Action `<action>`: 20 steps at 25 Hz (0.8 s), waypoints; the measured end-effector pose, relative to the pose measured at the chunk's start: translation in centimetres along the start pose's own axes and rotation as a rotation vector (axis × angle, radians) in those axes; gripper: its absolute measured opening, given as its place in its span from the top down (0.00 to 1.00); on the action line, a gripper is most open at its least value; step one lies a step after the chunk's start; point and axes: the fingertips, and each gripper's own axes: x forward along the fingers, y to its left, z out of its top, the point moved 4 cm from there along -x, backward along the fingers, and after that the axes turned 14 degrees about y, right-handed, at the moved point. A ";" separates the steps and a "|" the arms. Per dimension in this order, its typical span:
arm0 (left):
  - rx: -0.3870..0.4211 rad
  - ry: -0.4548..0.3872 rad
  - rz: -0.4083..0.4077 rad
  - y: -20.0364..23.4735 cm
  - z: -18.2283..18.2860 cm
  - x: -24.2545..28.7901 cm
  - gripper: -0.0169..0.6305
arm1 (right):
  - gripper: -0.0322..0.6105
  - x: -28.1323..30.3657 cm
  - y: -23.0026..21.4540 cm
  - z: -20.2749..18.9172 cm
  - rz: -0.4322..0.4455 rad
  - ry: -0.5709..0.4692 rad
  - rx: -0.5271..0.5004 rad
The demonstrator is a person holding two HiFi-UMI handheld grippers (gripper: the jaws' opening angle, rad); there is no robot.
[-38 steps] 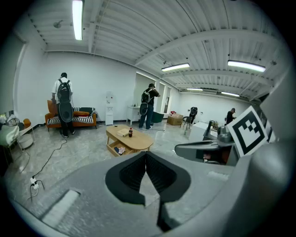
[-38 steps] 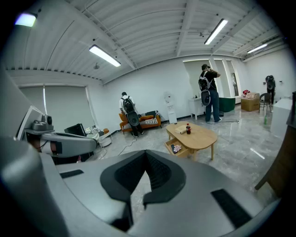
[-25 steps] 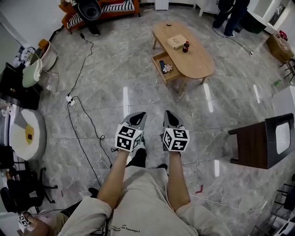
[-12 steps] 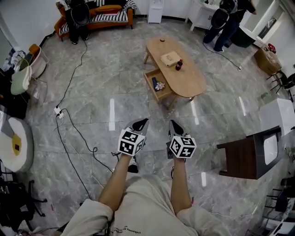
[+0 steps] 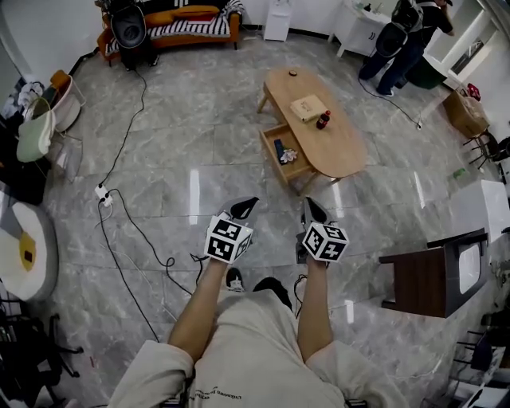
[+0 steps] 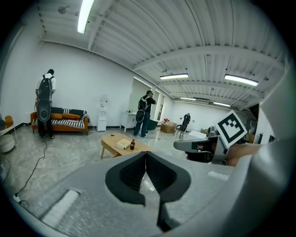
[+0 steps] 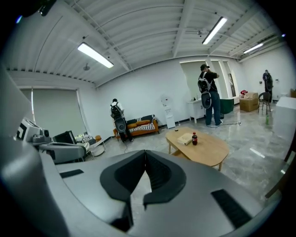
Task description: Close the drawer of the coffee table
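The oval wooden coffee table (image 5: pixel 335 139) stands across the marble floor, well ahead of me. Its drawer (image 5: pixel 285 153) is pulled out toward the left, with small items inside. A dark bottle (image 5: pixel 322 121) and a book (image 5: pixel 307 107) rest on the tabletop. My left gripper (image 5: pixel 244 209) and right gripper (image 5: pixel 312 210) are held side by side in front of my body, far short of the table. Both are shut with nothing in them. The table (image 6: pixel 121 143) shows above the closed jaws in the left gripper view, and the table (image 7: pixel 199 144) lies right of the jaws in the right gripper view.
A dark wooden side table (image 5: pixel 422 279) stands close on my right. Cables and a power strip (image 5: pixel 103 195) trail over the floor on the left. An orange sofa (image 5: pixel 183 20) lines the far wall. People stand by it (image 5: pixel 131 32) and at the far right (image 5: pixel 402 36).
The head view has shifted, and the coffee table sits lower in the frame than a second ago. Both grippers remain shut and side by side.
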 end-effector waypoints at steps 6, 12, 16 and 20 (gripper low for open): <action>-0.064 0.016 0.021 3.6 -1.6 -0.6 0.96 | 0.93 2.7 1.2 -0.8 -0.006 0.060 -0.020; -0.118 0.022 0.061 6.9 -2.1 -0.7 0.96 | 0.93 6.0 1.3 -1.0 -0.011 0.111 -0.051; -0.132 0.031 0.090 9.2 -1.2 0.3 0.96 | 0.93 9.3 1.5 1.1 0.015 0.128 -0.053; -0.145 0.029 0.117 12.5 -0.1 0.6 0.96 | 0.93 12.9 3.0 3.7 0.042 0.120 -0.043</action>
